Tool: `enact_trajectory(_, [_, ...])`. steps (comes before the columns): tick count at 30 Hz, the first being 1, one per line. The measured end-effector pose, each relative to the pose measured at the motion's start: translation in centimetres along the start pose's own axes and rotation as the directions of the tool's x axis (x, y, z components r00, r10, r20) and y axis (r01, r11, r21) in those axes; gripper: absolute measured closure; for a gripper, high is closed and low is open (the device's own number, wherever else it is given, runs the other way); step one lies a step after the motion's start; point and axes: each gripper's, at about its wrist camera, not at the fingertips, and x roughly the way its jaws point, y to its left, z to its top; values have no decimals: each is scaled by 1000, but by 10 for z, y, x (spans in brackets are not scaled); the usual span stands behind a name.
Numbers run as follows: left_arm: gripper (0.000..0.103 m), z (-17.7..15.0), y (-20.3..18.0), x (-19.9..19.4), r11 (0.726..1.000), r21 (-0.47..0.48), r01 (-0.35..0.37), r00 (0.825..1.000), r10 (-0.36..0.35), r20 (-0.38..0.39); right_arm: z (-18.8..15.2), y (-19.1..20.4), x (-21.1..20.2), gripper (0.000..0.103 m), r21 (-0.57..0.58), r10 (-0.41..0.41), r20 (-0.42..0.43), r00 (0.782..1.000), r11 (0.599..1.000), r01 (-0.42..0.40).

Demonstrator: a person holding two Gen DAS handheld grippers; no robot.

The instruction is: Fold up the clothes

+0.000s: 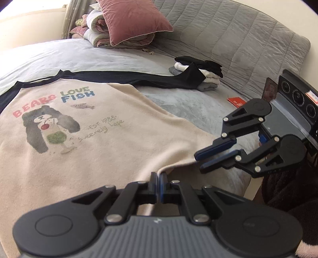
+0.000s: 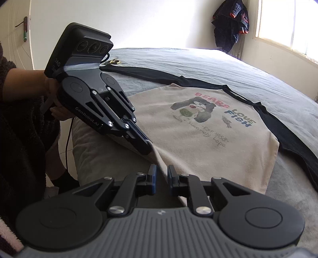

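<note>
1. I am looking along both grippers at a cream shirt (image 1: 83, 142) with black sleeves and a bear print, lying front side up and flat on a bed (image 1: 188, 105) with a grey cover.
2. The shirt's long axis runs away from me: its hem is at the near edge of the bed, and its black collar (image 1: 39, 80) is at the far end.
3. One black sleeve (image 1: 151, 79) stretches out to the right, its end close by a small pile of folded clothes (image 1: 200, 73) near the grey headboard (image 1: 238, 39).
4. The other sleeve (image 2: 159, 72) stretches out flat on the opposite side.
5. My left gripper (image 1: 159, 177) is clenched on the near hem, with a ridge of cream cloth pinched up between its fingers.
6. My right gripper (image 2: 160, 173) has its fingers parted, with the hem edge running up through the gap. Its blue pads (image 2: 152, 178) do not seem to be pressing the cloth, so I judge it is not holding.
7. In the left view the right gripper sits just to the right of the left one, at the shirt's near right corner.
8. Both grippers sit on the same near edge, close together, and all of the shirt lies beyond them.
9. My judgement: whichever fold comes, the cloth must travel away from me along that long axis or across it, and the left gripper alone has a hold.
10. A pink pillow (image 1: 133, 17) and bundled bedding sit at the far end of the bed.
</note>
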Motion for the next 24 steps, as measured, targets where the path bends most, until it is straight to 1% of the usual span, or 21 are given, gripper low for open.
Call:
enact_trajectory(2, [101, 4, 7, -1, 998, -55, 12, 1000, -11, 13, -1, 2, -2, 71, -6, 22, 0, 1000, 1000, -22])
enact_trajectory(3, [101, 6, 10, -1, 997, -80, 16, 1000, -14, 19, -2, 3, -2, 61, -9, 32, 0, 999, 999, -32])
enact_trajectory(4, [101, 8, 14, -2, 994, -105, 20, 1000, -17, 25, -2, 5, 0, 59, -15, 37, -4, 999, 999, -38])
enact_trajectory(6, [101, 10, 21, -2, 988, -154, 27, 999, -22, 34, -2, 10, 4, 59, -27, 47, -12, 999, 999, -47])
enact_trajectory(9, [101, 11, 32, -2, 972, -231, 35, 999, -26, 43, 0, 14, 11, 59, -54, 26, -12, 1000, 998, -27])
enact_trajectory(10, [101, 11, 34, -3, 970, -241, 33, 999, -23, 46, 1, 15, 13, 59, -63, 20, -12, 1000, 998, -20])
enact_trajectory(14, [101, 10, 34, -3, 974, -227, 13, 999, -3, 41, 3, 20, 23, 59, -99, -8, -11, 1000, 995, 7])
enact_trajectory(17, [101, 7, 33, -1, 979, -203, 6, 1000, -1, 24, -2, 15, 32, 59, -130, -52, -56, 997, 991, 44])
enact_trajectory(18, [101, 7, 32, 0, 981, -193, 6, 1000, -3, 17, -2, 13, 33, 59, -128, -54, -59, 997, 991, 46])
enact_trajectory(22, [100, 5, 22, 2, 993, -120, -16, 1000, 15, -9, 0, 7, 40, 59, -122, -61, -70, 996, 991, 52])
enact_trajectory(24, [98, 5, 15, 1, 997, -68, -26, 1000, 25, -16, 0, 4, 43, 59, -119, -64, -76, 995, 991, 55])
